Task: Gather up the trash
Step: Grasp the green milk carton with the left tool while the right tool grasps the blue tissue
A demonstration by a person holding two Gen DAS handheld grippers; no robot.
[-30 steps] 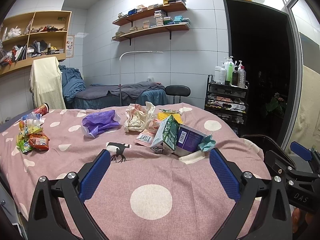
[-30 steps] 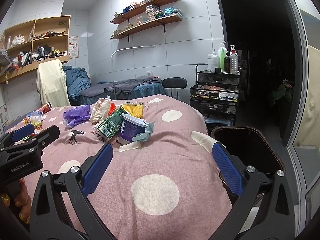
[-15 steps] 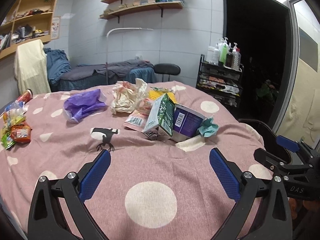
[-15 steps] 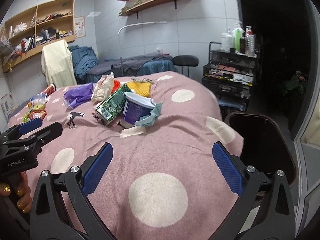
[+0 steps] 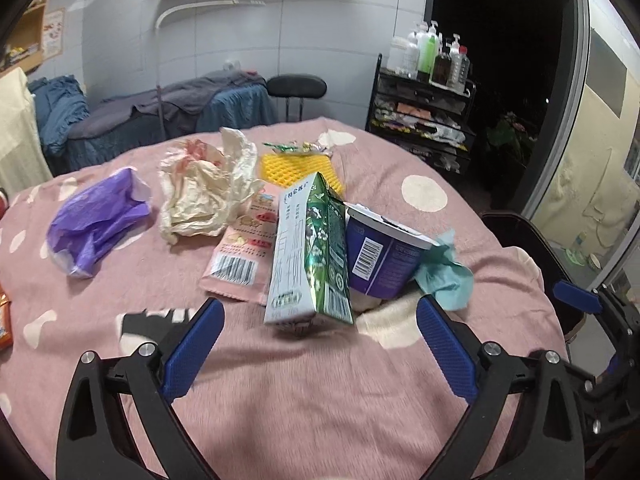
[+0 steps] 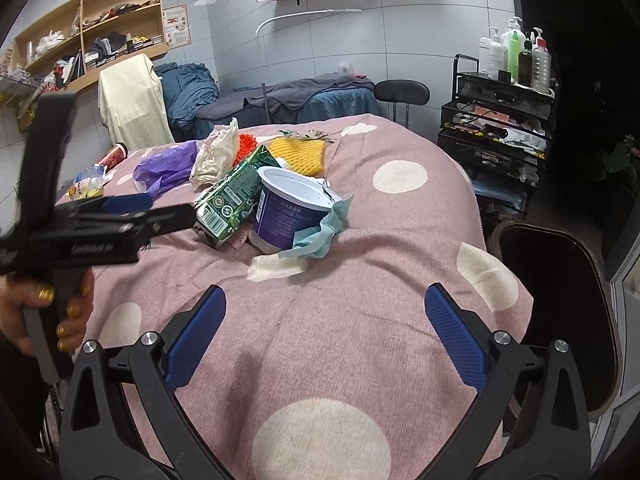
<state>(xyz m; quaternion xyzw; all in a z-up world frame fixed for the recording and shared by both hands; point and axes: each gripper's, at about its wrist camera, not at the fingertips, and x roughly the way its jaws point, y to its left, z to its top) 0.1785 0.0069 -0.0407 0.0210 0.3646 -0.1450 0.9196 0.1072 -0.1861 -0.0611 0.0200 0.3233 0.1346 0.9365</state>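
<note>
Only right view shows hand (image 6: 52, 312) on left gripper (image 5: 316, 344) — jaws wide, closing, empty; right gripper (image 6: 326, 336) wide.

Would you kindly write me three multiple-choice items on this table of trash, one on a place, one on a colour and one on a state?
1. Where does the teal tissue lie?
A. against the tub
B. on the purple bag
C. in the bin

2. What colour is the foam net behind the carton?
A. red
B. yellow
C. white

3. How does the right gripper stand?
A. shut on the tub
B. shut on nothing
C. open, nothing between its fingers

Key: 1 A, the tissue rests against the tub's side on the tablecloth. 2 B, the net is bright yellow in both views. 3 C, its blue pads stand wide apart over bare cloth.
</note>
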